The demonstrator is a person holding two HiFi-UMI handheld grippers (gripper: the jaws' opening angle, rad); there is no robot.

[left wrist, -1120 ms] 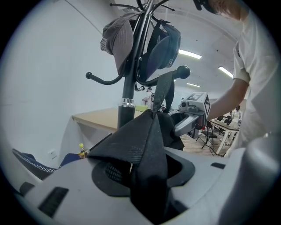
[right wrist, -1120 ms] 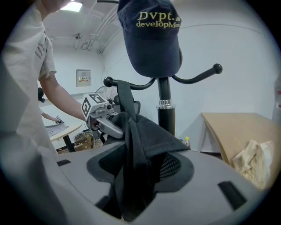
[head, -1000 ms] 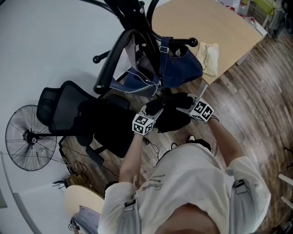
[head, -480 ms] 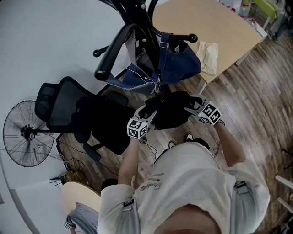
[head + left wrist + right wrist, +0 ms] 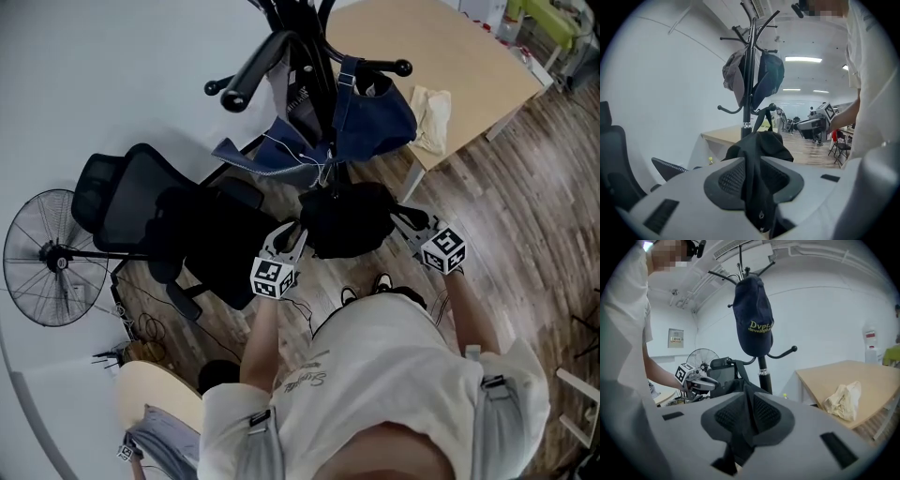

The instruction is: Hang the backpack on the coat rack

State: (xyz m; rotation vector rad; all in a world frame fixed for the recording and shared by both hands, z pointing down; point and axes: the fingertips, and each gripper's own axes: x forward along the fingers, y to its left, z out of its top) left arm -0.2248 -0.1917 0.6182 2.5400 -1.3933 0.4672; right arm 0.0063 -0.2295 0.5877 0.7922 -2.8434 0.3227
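In the head view, 2 forearms reached forward, with the left gripper [image 5: 291, 236] and right gripper [image 5: 411, 221] flanking the black backpack [image 5: 349, 217], which was held up beside the coat rack [image 5: 317, 66] pole. In the left gripper view, the closing jaws pinched backpack fabric. In the right gripper view, the closing jaws likewise clamped a black fold.

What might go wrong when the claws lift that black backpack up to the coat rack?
1. The left claw and right claw are closing on only thin folds of the backpack, so it might slip out.
2. The coat rack already holds blue things, so the backpack could knock them off or miss a hook.
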